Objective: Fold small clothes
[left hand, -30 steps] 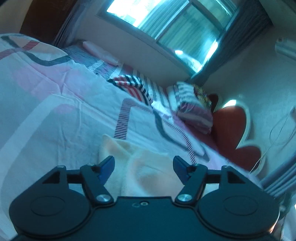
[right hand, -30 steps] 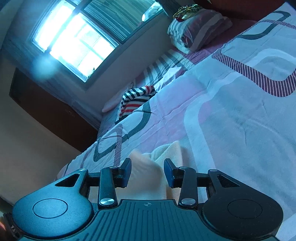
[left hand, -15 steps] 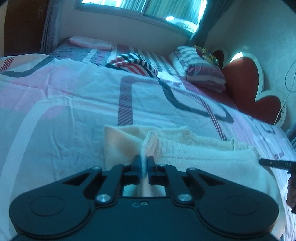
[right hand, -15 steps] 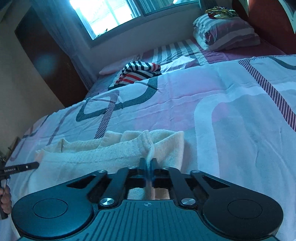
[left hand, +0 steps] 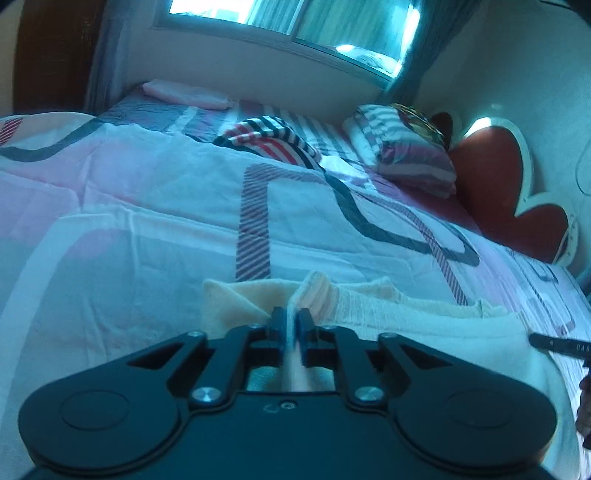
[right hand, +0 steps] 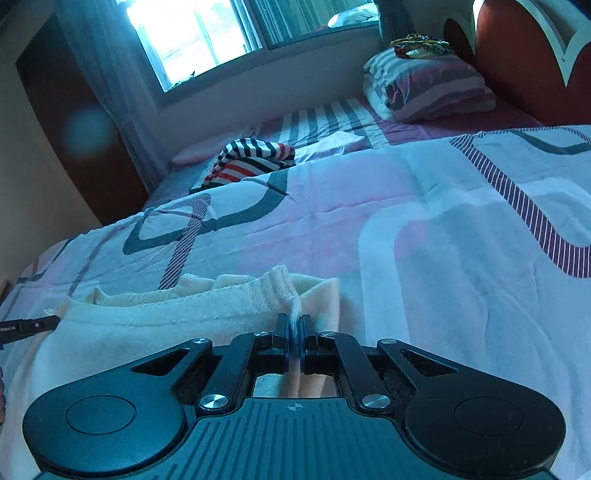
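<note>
A small cream knitted garment lies flat on the bed cover at the near edge; it also shows in the right wrist view. My left gripper is shut on the garment's left end, with a pinched ridge of cloth standing up between the fingers. My right gripper is shut on the garment's right end, pinching a ribbed fold the same way. The right gripper's tip shows at the right edge of the left wrist view. The left gripper's tip shows at the left edge of the right wrist view.
The bed cover is pink, white and grey. A striped red, white and black garment lies further back. A striped pillow rests by the red headboard. A window is behind the bed.
Both grippers went from open over the garment to shut on its two ends. Since half a second ago the pinched cloth has lifted a little and the views have tilted slightly.
</note>
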`<move>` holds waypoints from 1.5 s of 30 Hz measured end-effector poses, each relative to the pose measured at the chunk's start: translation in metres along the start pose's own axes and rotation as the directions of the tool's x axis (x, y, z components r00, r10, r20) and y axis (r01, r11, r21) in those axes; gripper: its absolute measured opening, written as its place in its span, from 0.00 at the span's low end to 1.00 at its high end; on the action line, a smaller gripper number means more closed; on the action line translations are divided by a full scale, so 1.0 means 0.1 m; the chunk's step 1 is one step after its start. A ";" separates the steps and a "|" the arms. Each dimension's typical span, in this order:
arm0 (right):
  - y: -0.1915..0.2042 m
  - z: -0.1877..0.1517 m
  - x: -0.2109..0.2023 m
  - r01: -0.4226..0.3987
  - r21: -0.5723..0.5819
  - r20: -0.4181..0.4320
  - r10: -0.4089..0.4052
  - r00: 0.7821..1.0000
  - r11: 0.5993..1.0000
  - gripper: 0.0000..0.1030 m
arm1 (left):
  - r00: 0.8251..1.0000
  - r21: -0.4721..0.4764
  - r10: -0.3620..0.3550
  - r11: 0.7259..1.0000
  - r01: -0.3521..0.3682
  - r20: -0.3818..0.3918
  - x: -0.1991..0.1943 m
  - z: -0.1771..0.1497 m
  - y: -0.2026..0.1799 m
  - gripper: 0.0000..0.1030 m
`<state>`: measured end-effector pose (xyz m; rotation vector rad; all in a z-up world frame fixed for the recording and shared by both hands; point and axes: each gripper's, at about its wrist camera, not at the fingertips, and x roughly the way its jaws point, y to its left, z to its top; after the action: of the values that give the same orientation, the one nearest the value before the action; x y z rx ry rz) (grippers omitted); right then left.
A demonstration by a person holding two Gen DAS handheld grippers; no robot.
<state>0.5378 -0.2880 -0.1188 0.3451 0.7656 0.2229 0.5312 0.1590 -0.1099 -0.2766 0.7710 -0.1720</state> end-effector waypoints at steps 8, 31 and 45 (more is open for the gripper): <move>1.00 -0.13 0.09 -0.098 -0.259 -0.006 0.099 0.995 0.961 0.38 | 0.997 0.298 -0.051 0.954 0.030 0.064 -0.15 -0.20 -1.06 0.61; 1.21 -0.68 -0.06 -0.053 -0.407 -0.036 0.042 0.998 0.912 0.37 | 0.998 0.336 -0.052 0.941 0.033 0.048 -0.38 -0.84 -1.28 0.73; 1.32 -0.92 -0.19 0.000 -0.419 -0.024 -0.011 1.000 0.908 0.38 | 0.998 0.314 0.017 0.949 -0.033 0.054 -0.49 -1.05 -1.24 0.74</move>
<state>0.4495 -0.1517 -0.1174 -0.0690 0.7230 0.3796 0.4164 0.0343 -0.1110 0.0319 0.6851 -0.2599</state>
